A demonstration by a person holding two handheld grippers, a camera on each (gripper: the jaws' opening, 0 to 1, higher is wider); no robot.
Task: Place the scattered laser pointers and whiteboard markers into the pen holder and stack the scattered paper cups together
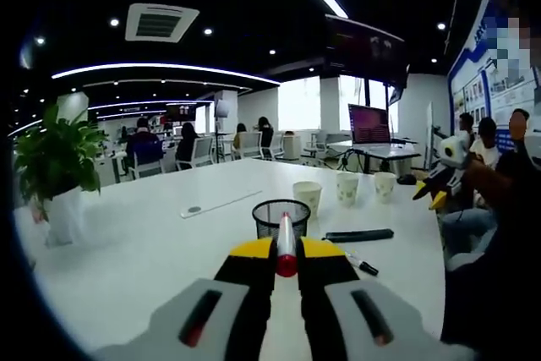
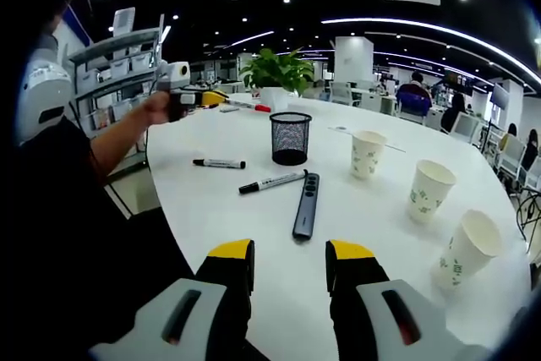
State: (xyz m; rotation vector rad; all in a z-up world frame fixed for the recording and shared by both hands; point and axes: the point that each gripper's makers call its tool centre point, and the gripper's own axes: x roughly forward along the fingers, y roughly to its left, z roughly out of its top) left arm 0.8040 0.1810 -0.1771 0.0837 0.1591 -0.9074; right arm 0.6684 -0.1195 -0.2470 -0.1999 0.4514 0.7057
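Table, round and white (image 2: 254, 234), carries a black mesh pen holder (image 2: 290, 138), three white paper cups (image 2: 431, 191) unstacked, a dark flat laser pointer (image 2: 306, 205) and two black-capped whiteboard markers (image 2: 272, 182). Left gripper (image 1: 287, 253) pinches a red-capped marker (image 1: 286, 243), poised near the holder. Right gripper (image 2: 290, 259) spread wide, holding nothing.

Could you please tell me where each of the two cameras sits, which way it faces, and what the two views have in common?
Left gripper view: rides on the left gripper, shut on a red-capped marker, facing the mesh pen holder across the white table; the right gripper shows at right.
Right gripper view: rides on the open right gripper, facing the remote-like pointer; the person's left arm shows.
Shared: pen holder, three paper cups, potted plant.
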